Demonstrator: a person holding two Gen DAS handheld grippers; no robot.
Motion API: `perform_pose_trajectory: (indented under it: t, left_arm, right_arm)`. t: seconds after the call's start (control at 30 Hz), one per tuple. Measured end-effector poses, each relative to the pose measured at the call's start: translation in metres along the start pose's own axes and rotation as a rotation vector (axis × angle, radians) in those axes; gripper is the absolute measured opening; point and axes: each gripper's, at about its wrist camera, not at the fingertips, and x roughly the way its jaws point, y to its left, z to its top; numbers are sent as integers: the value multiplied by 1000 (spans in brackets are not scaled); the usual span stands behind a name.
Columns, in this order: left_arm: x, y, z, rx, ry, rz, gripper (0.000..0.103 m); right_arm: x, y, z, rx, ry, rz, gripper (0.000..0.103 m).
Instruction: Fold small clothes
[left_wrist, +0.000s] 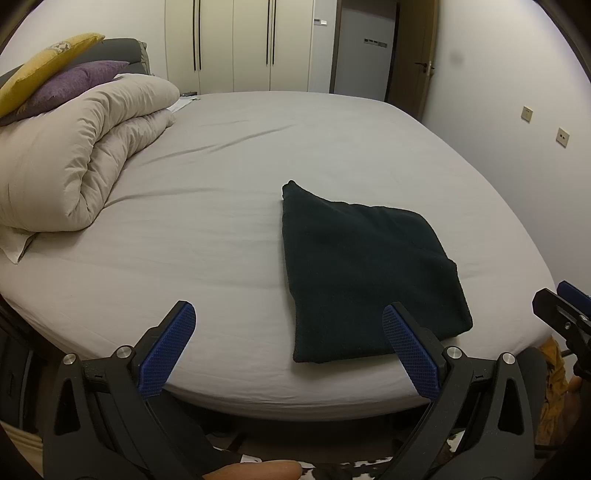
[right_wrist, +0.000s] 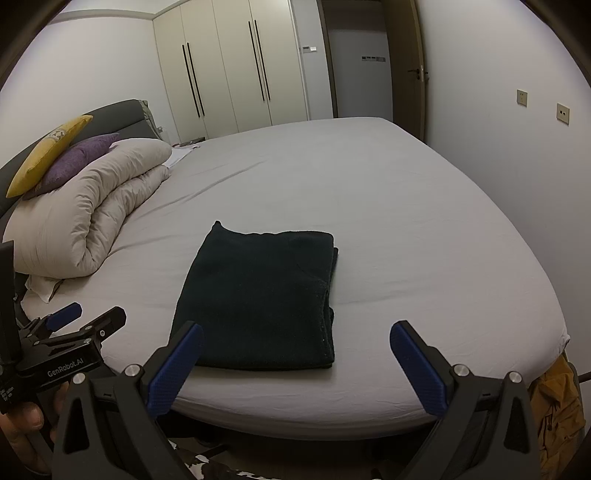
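Left claw (left_wrist: 288, 332) spread wide, blue pads apart, gripping nothing, hanging over the near edge of the bed (left_wrist: 229, 184). Right claw (right_wrist: 297, 343) equally wide, also empty, above the same edge. Dark folded garment (right_wrist: 258, 299) flat on the grey sheet near the bed's front edge, just ahead of both claws: between the right claw's fingers, beside the left claw's right finger (left_wrist: 404, 343). No contact visible. Rolled duvet (left_wrist: 74, 155) far left.
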Motion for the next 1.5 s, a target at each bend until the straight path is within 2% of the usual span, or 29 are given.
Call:
perform_pose_trajectory:
  t: [1.5]
  left_arm:
    - [0, 1, -1, -13, 4, 5, 103]
  right_arm:
    - [2, 3, -1, -7, 4, 4, 103]
